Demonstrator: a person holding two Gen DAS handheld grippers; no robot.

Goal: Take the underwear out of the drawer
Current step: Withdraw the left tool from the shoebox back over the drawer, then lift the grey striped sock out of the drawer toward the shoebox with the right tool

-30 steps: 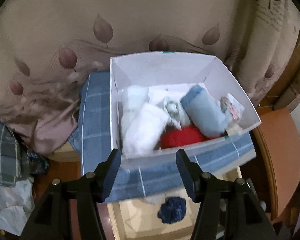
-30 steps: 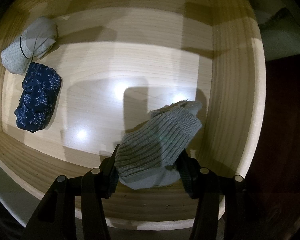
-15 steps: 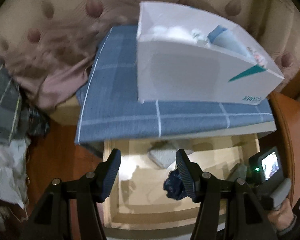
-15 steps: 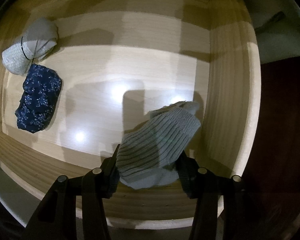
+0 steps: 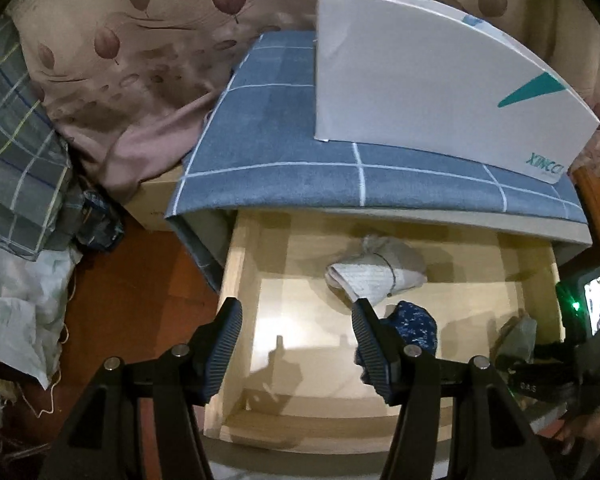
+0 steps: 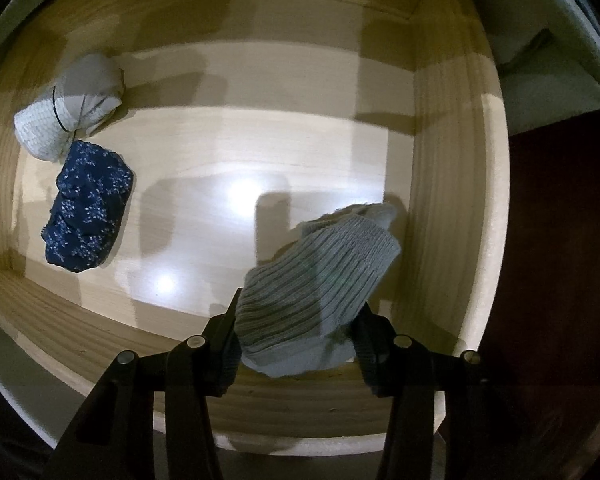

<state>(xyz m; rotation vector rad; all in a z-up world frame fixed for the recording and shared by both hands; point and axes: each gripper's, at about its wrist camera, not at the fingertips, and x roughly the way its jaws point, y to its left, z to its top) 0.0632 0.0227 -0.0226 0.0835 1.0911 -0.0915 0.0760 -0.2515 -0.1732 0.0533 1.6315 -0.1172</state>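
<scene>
With my right gripper (image 6: pixel 296 332) pinching the grey ribbed roll (image 6: pixel 320 276) near the right wall of the drawer (image 6: pixel 452 200), I judge a straight lift comes next, while my left gripper (image 5: pixel 296 344) hangs spread and empty above the navy floral roll (image 5: pixel 414 326).

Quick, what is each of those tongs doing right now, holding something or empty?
Left tongs: open, empty, above the drawer.
Right tongs: just been closing, shut on the grey ribbed garment.
</scene>
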